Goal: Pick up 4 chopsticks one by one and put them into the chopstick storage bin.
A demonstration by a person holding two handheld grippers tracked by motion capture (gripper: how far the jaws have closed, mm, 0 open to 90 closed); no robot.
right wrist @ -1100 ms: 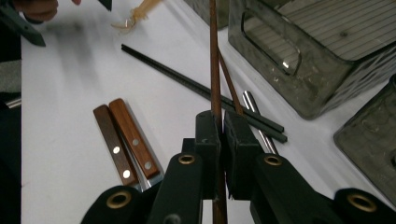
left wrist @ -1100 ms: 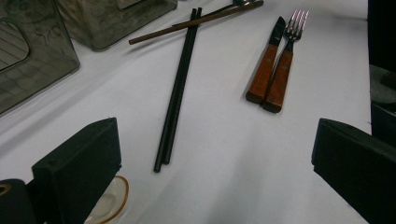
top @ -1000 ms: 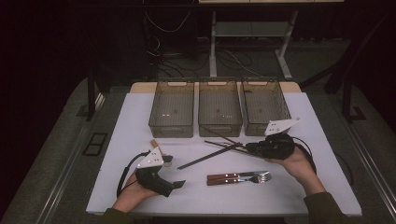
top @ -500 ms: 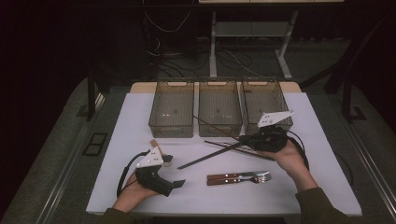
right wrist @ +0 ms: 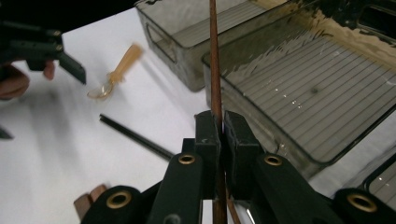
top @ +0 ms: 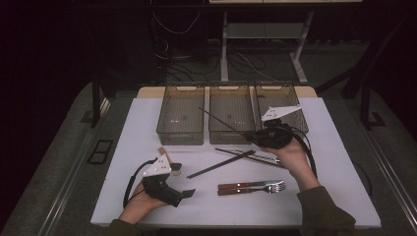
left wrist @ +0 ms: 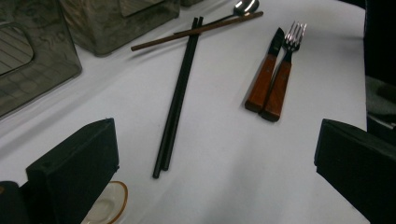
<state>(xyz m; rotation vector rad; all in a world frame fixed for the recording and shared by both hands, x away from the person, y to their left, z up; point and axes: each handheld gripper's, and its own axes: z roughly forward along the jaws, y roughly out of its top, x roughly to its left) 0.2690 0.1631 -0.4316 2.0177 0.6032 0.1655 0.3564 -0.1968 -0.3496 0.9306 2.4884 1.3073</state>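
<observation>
Raised since the earlier frame: brown chopstick [top: 223, 121], clamped in right gripper [top: 255, 133].
Long axis slanting over middle bin [top: 231, 135]; left gripper [top: 189, 192] open, idle.

A white counter [top: 344, 167] carries everything. Along its far edge stand three clear smoky bins side by side: a left bin [top: 180, 118], a middle bin [top: 231, 116] and a right bin [top: 280, 105]. In front of them lies a pair of black chopsticks [top: 221, 164], crossed by a brown chopstick [left wrist: 196, 31] beside a metal spoon [left wrist: 245, 6]. Nearer the person, a wood-handled knife [top: 241, 185] and fork [top: 253, 189] lie side by side. A small pale spoon [top: 167, 158] rests toward the left.
</observation>
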